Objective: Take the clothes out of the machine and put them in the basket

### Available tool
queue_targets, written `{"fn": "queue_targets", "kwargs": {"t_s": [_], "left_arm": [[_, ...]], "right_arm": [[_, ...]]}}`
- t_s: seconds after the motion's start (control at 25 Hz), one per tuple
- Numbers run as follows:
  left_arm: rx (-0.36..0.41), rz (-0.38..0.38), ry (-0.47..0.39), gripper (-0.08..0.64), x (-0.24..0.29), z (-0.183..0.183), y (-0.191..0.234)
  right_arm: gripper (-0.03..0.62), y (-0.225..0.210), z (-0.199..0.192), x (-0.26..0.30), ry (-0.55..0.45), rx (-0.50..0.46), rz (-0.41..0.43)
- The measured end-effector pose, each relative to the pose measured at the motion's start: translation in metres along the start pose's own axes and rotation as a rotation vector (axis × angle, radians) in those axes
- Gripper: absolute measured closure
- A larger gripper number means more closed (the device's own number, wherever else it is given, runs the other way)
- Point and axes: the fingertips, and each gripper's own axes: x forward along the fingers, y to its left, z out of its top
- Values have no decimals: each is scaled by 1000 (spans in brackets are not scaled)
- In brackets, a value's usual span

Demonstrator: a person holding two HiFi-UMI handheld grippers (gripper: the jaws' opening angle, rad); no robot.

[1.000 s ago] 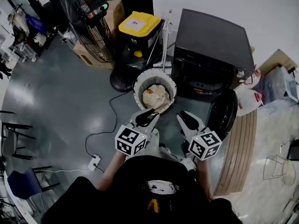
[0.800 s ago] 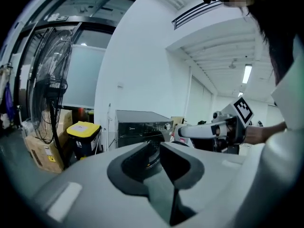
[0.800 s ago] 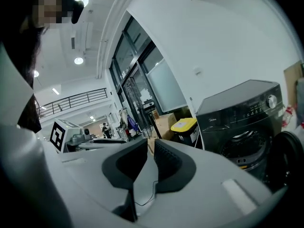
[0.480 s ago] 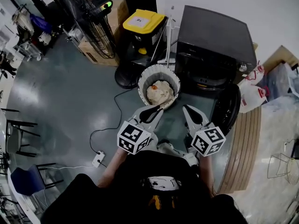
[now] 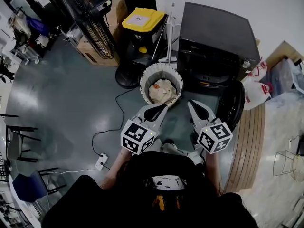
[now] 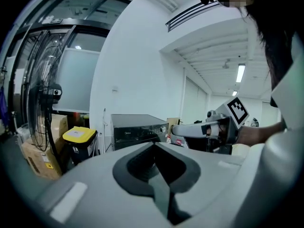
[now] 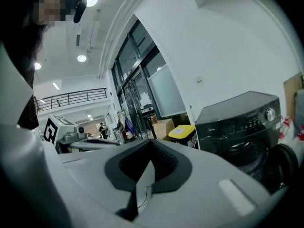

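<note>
Left jaws: left gripper is closed tip to tip, holding nothing.
Right jaws: right gripper is likewise pressed together and empty.
Basket: white laundry basket stands upright, mouth up, just beyond the left jaws' tips.
Clothes: pale crumpled clothes are heaped inside it, with no clear long axis.
Machine: black washing machine stands beyond the right jaws, its round door open to their right.
Hard to see: the drum interior is dark, and both gripper views miss the basket.

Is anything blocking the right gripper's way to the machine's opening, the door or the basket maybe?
Nothing visible does. The door hangs open off to the right of the right gripper, and the basket stands left of the opening. Only bare floor lies between the gripper and the opening.
</note>
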Motion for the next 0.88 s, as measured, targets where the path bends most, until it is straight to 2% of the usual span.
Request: {"fn": "queue_targets", "kwargs": {"t_s": [0.88], "left_arm": [[0,-15,-20,555,-7,1,-3]], "right_arm": [[581,11,3,-6,6,-71,-4]]}}
